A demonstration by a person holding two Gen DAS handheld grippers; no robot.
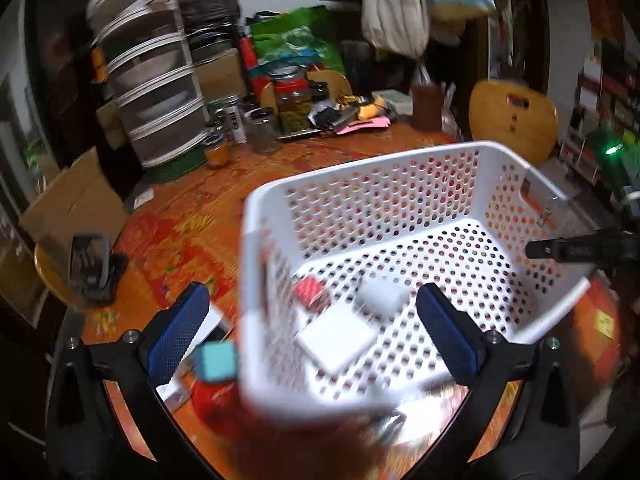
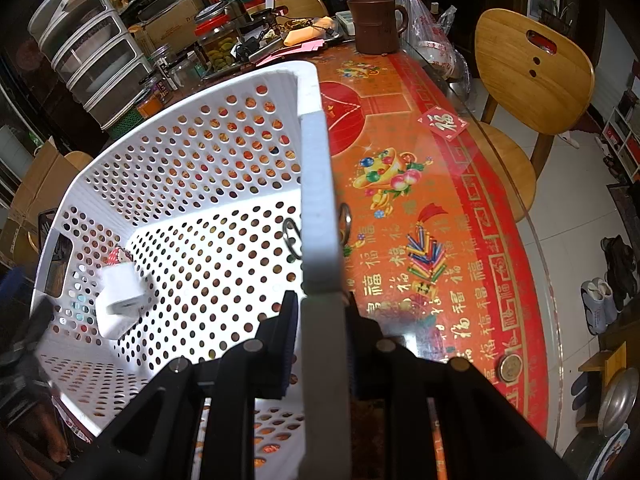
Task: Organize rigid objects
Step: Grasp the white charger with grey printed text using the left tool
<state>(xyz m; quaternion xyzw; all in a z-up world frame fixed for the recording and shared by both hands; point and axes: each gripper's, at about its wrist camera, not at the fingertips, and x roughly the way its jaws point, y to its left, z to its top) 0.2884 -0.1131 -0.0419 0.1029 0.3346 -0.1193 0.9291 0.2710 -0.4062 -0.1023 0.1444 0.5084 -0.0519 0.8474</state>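
The surface [image 2: 432,208] is a round table under glass, covered by a red and orange printed cloth. At its far left stands a stack of clear drawers [image 1: 156,92], with jars [image 1: 294,100] and small clutter beside it, a brown mug [image 2: 374,24] further right, and a wooden chair [image 2: 532,72] at the far right edge. A white perforated basket [image 1: 400,216] sits on the surface, occupying the centre of the left wrist view. On the basket floor lie a red item [image 1: 309,290], a flat white square block [image 1: 338,340] and a white charger-like block [image 1: 380,298], close together; motion blur hides finer detail. A small teal cube [image 1: 216,366] appears just outside the basket's near left wall, beside the left finger; whether it rests on anything cannot be determined. The left claw [image 1: 316,330] is spread fully wide, its blue pads straddling the basket's near left corner, one outside and one inside, pinching nothing. The right claw [image 2: 320,340] is pressed together on the basket's right rim, one finger inside the wall and one outside.
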